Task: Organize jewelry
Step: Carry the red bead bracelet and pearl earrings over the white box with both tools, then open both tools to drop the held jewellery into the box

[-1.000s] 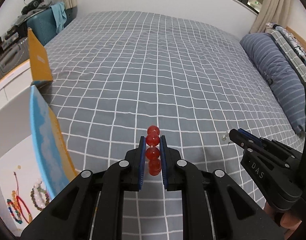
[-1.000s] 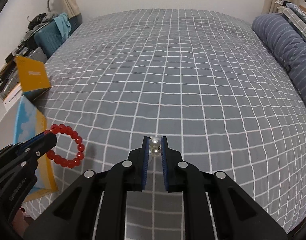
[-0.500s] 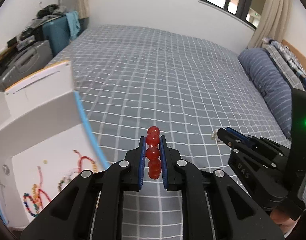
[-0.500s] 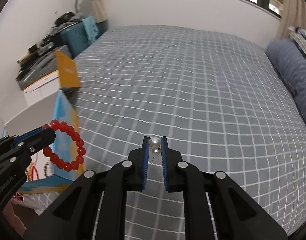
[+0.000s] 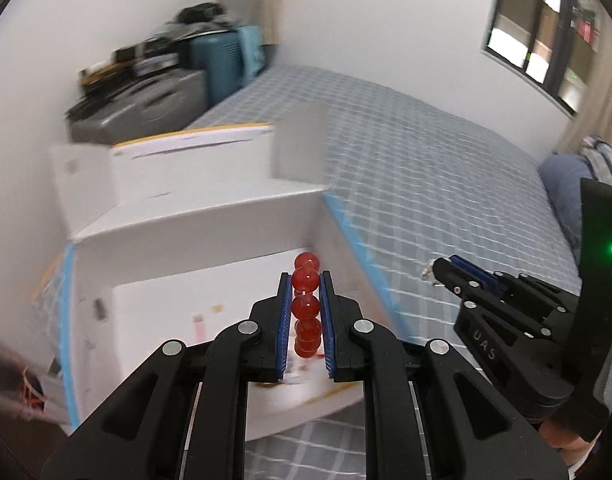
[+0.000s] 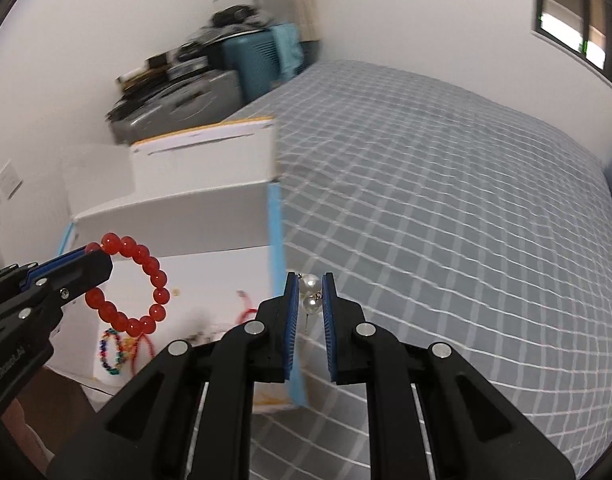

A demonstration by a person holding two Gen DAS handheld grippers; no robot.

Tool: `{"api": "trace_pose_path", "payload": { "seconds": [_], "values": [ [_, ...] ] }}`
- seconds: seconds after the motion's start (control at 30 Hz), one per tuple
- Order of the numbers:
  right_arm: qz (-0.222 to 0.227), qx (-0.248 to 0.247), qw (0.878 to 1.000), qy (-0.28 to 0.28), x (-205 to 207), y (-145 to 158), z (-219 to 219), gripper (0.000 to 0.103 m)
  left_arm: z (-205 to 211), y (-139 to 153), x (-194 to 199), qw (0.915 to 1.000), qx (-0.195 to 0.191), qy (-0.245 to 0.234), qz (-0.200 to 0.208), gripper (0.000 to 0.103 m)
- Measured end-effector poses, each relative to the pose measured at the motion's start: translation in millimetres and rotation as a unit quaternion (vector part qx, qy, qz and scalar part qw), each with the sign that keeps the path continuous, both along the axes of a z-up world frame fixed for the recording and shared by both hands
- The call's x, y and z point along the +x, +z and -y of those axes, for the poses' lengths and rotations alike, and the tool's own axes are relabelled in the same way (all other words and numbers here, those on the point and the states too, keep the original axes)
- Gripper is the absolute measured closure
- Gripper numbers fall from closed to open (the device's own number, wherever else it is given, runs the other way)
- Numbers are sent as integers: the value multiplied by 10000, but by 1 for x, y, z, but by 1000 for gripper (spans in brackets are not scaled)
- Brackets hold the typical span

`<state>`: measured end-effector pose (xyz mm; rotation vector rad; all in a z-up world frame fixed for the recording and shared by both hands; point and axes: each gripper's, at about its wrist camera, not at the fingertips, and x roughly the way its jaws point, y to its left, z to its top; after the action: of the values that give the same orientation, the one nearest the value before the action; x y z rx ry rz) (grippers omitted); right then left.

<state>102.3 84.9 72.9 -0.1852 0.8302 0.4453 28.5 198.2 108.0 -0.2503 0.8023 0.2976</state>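
Observation:
My left gripper (image 5: 305, 280) is shut on a red bead bracelet (image 5: 306, 306) and holds it above the open white box (image 5: 194, 240). The bracelet hangs as a ring in the right wrist view (image 6: 140, 284), where the left gripper (image 6: 100, 254) comes in from the left. My right gripper (image 6: 310, 282) is shut on a pair of pearl earrings (image 6: 310, 294), just right of the box's blue edge (image 6: 276, 248), over the bed. In the left wrist view the right gripper (image 5: 436, 270) is to the right of the box. Coloured bracelets (image 6: 114, 350) lie on the box floor.
The grey checked bed (image 6: 446, 200) stretches ahead and to the right. Suitcases and clutter (image 6: 194, 80) stand by the wall behind the box. A blue pillow (image 5: 562, 188) lies at the far right. A window (image 5: 538, 28) is in the back wall.
Both grippers have swung left towards the box, which now fills the middle of the left wrist view. The red bracelet has moved from over the bed to over the box. Both grips are unchanged.

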Motion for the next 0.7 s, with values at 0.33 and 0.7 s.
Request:
{"api": "trace_pose_path", "payload": {
  "seconds": [0.33,0.7],
  "values": [
    [-433,-384,9969,536,-2,-66,-84,92,-88,-62,-45,9950,-161,797,-575,90],
    [-692,-531,9951,465,5,-97,-100,90,-115,-104,-53,9901,-314,1031,-901,90]
  ]
}}
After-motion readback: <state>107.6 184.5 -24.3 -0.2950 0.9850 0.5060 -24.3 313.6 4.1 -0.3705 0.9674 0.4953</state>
